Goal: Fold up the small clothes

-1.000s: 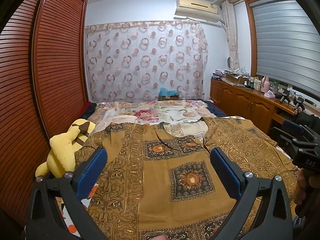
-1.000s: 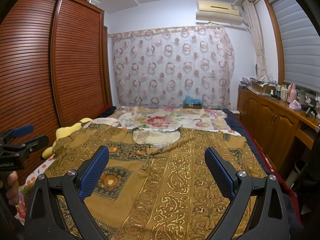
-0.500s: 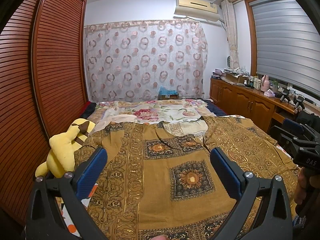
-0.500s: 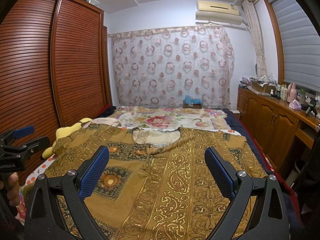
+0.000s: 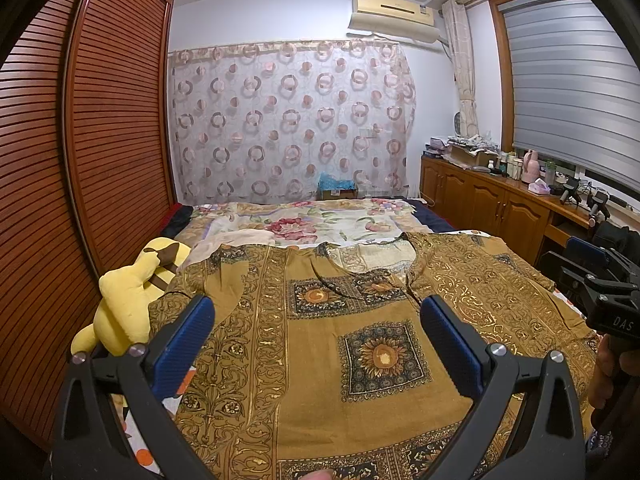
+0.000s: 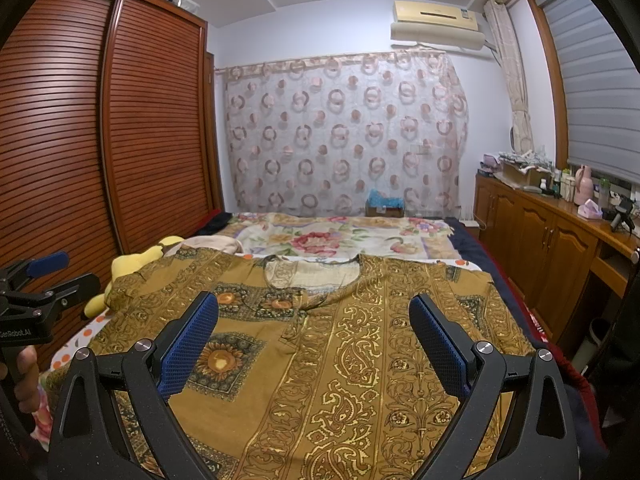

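A mustard-brown patterned shirt [image 5: 320, 360] lies spread flat on the bed, neck opening toward the far end, sleeves out to both sides; it also shows in the right wrist view [image 6: 340, 360]. My left gripper [image 5: 316, 316] is open and empty, held above the shirt's left half. My right gripper [image 6: 314, 312] is open and empty above the shirt's right half. Each gripper shows at the edge of the other's view: the right one [image 5: 600, 280] and the left one [image 6: 36, 280].
A yellow plush toy [image 5: 128, 300] lies at the bed's left edge beside the shirt sleeve. A floral bedspread [image 5: 304, 224] covers the far bed. A slatted wooden wardrobe [image 5: 80, 160] stands left; a wooden cabinet [image 5: 500, 208] with clutter runs along the right.
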Motion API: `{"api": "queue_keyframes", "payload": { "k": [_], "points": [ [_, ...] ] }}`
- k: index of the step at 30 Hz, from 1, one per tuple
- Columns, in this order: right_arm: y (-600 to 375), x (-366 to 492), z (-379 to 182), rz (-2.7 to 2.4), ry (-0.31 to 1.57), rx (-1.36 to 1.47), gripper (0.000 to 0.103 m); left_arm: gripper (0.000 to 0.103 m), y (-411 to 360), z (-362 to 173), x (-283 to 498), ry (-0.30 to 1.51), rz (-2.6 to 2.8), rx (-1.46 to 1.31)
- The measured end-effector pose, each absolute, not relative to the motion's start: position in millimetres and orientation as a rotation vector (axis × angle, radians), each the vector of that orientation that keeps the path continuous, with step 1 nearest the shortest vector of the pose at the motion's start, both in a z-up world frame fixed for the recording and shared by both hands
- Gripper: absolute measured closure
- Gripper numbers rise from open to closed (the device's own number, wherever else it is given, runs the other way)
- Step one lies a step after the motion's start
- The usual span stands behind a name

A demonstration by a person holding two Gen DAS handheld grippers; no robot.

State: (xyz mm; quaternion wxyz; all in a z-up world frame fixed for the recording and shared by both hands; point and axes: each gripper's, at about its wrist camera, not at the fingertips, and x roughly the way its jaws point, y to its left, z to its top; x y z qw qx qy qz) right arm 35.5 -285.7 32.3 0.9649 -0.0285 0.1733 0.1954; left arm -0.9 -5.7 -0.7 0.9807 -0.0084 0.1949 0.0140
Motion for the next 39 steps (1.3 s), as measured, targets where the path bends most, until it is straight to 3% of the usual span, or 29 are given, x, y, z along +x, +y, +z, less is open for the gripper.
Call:
{"api": "queue_keyframes", "payload": {
  "k": [39],
  "points": [
    [-286.9,35.3,34.5,0.396,0.355,-0.058,0.005,0.0,-6.8,-4.6,1.4,0.401,0.031,-0.018]
  ]
}}
